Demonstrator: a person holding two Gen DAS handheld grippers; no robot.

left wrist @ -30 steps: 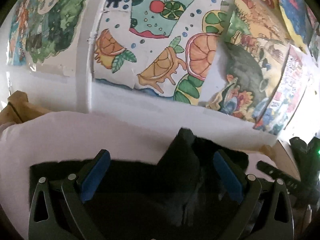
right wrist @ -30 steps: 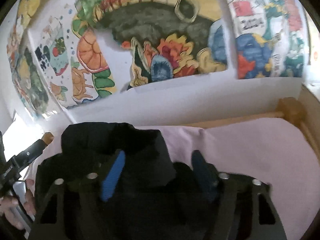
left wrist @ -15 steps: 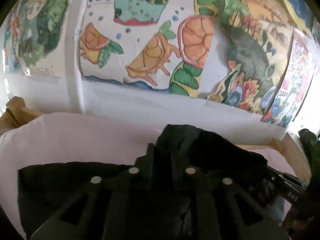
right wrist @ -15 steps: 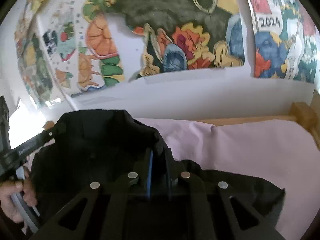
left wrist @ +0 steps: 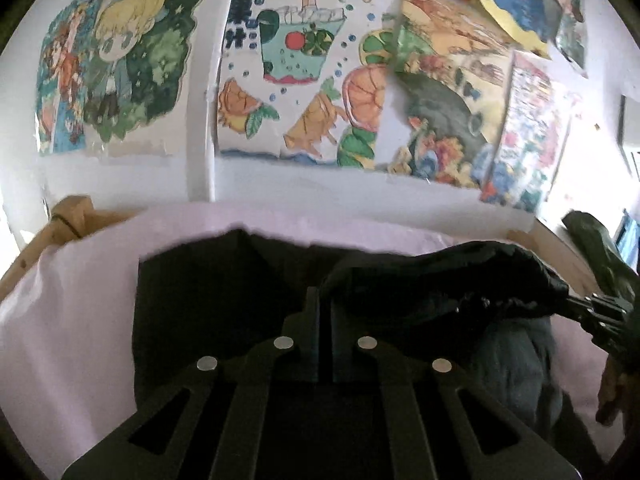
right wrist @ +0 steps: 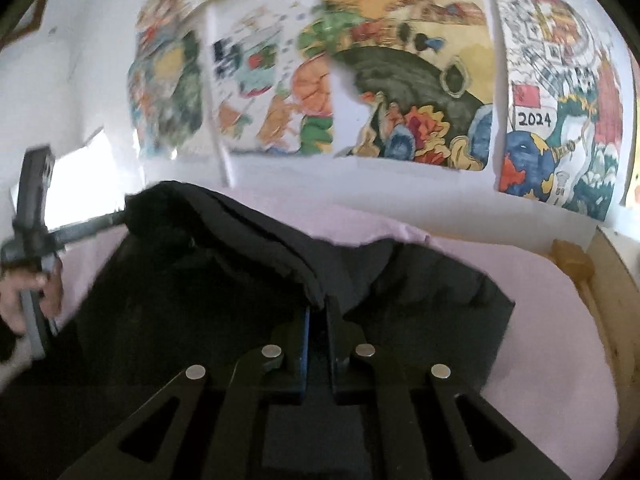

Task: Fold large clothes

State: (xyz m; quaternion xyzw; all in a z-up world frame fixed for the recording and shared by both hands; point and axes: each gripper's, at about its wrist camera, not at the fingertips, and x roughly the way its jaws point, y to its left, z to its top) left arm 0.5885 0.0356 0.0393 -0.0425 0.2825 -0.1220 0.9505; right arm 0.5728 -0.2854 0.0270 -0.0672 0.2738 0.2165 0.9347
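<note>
Left wrist view: left claw (left wrist: 324,308) and right claw (right wrist: 318,312) clamp black garment (left wrist: 208,292); fold begun, unfinished.

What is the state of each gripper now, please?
Left gripper: shut on the black garment.
Right gripper: shut on the same garment's fold.

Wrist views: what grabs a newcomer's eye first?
The wall of bright children's drawings fills the top half of both views. Below it, a black garment lies on the pale pink sheet, with the left tool and right tool each shut on a lifted fold.
</note>
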